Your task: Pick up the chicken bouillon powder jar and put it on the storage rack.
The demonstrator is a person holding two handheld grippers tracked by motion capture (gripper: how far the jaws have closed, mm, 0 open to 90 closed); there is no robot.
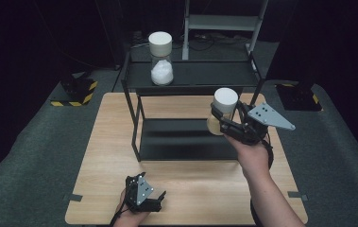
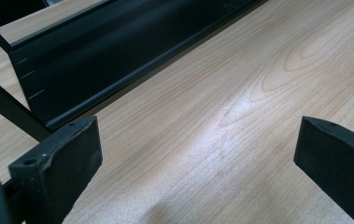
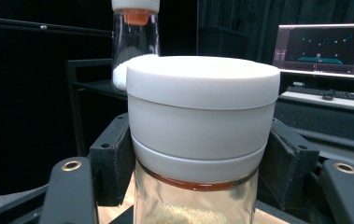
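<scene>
A glass jar with a white lid (image 1: 224,108) and tan grains inside hangs in the air at the right front of the black two-tier shelf (image 1: 193,74), with my right gripper (image 1: 225,122) shut on its neck. In the right gripper view the jar (image 3: 202,121) sits close up between the two black pads (image 3: 114,163). A second jar with a white lid (image 1: 160,59), holding white grains, stands on the shelf's top tier at the left. My left gripper (image 1: 144,193) rests low at the table's near edge. Its jaws (image 2: 198,168) stand open over bare wood.
The wooden table (image 1: 115,156) carries the shelf, whose lower tier (image 1: 186,139) lies dark and low. Yellow-black striped bases (image 1: 75,92) stand on the grey floor behind the table. A lit monitor (image 3: 326,49) shows far off in the right gripper view.
</scene>
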